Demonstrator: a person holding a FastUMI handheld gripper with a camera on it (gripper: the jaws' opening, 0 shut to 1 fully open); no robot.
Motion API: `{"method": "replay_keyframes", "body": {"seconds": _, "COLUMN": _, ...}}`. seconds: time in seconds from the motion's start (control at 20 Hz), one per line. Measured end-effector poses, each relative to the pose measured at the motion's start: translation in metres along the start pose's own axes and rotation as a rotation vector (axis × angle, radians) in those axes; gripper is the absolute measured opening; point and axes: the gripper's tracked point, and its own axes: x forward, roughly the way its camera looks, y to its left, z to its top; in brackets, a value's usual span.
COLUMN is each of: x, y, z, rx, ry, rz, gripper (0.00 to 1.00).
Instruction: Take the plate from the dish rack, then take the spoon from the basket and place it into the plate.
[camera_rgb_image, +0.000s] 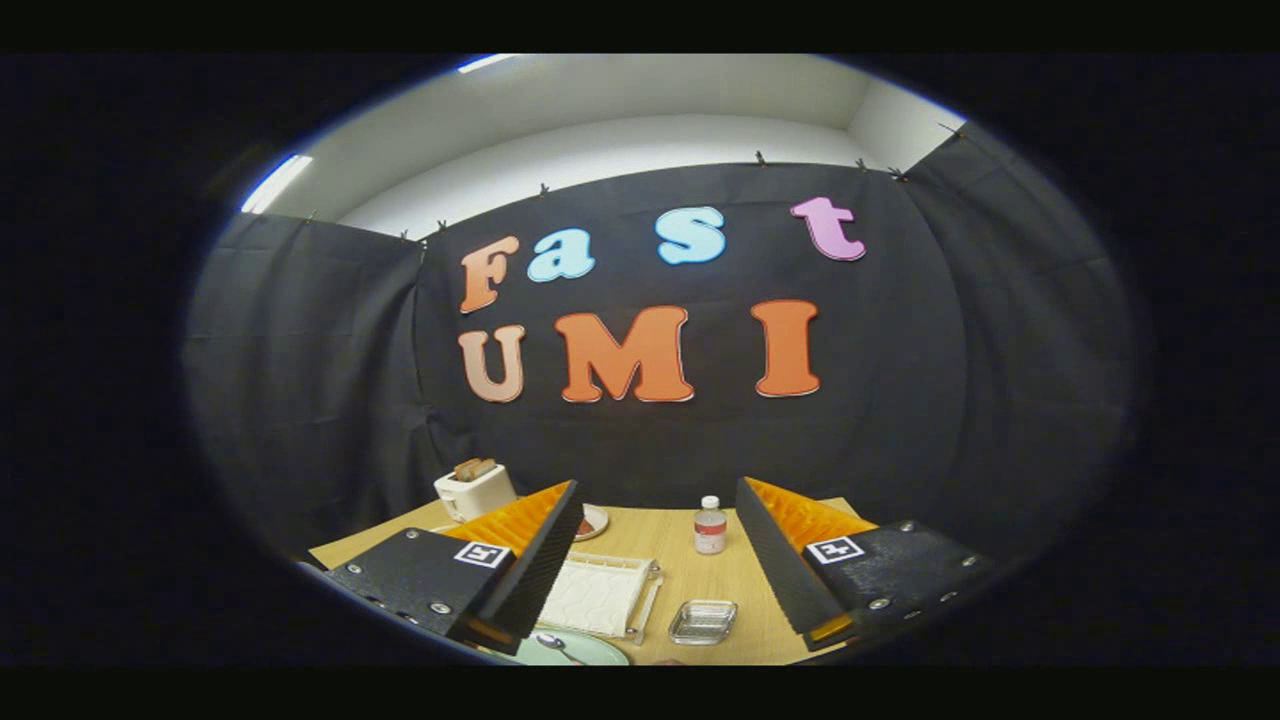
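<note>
Gripper (655, 560) jaws stood spread, holding nothing. Pale green plate (580, 650) lay at 6 o'clock below the left finger, spoon (553, 642) resting in it. White dish rack (600, 595) sat between the fingers on the wooden table (670, 590); black cloth walls behind.

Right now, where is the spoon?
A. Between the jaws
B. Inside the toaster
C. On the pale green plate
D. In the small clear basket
C: the spoon lies on the pale green plate, near the open gripper, whose jaws hold nothing; the small clear basket looks empty.

fingers (770, 545): I saw black ribbed pads, orange backs
plate (590, 650): pale green
rack (598, 595): white
toaster (475, 492): cream
table (670, 560): light wood
</note>
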Motion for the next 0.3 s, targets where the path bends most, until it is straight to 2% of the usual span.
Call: {"method": "replay_keyframes", "body": {"seconds": 0.3, "x": 0.005, "y": 0.015, "z": 0.02, "rx": -0.016, "ry": -0.046, "rz": 0.011, "gripper": 0.92}}
